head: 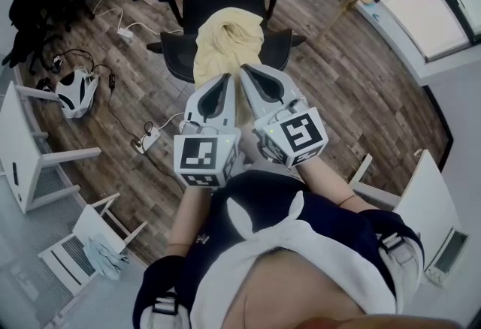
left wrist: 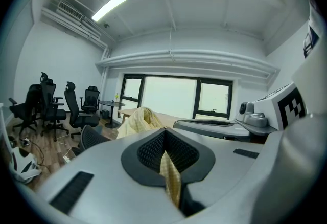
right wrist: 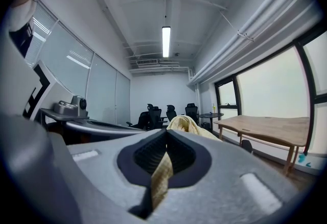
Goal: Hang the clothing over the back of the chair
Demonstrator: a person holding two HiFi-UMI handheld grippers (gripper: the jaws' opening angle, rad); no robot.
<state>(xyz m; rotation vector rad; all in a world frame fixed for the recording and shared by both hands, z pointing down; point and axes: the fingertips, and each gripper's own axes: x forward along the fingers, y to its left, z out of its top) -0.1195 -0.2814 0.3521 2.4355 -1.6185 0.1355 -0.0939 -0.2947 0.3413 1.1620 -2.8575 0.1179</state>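
1. Two grey handheld grippers, the left gripper (head: pixel 222 82) and the right gripper (head: pixel 248 73), point side by side at the black mesh office chair (head: pixel 174 57), with their tips near each other at its backrest.
2. The pale yellow cloth garment (head: pixel 225 42) lies bunched over the top of the chair's back, and part of it reaches towards the seat.
3. In the left gripper view, the left gripper (left wrist: pixel 164 131) has its jaws pressed together on a thin fold of the yellow garment (left wrist: pixel 138 120).
4. In the right gripper view, the right gripper (right wrist: pixel 166 133) is likewise clamped tight on a strip of the same garment (right wrist: pixel 186 125).
5. The chair stands on a brown wood-plank floor (head: pixel 353 95), and a light wooden table (right wrist: pixel 271 128) is off to the right.
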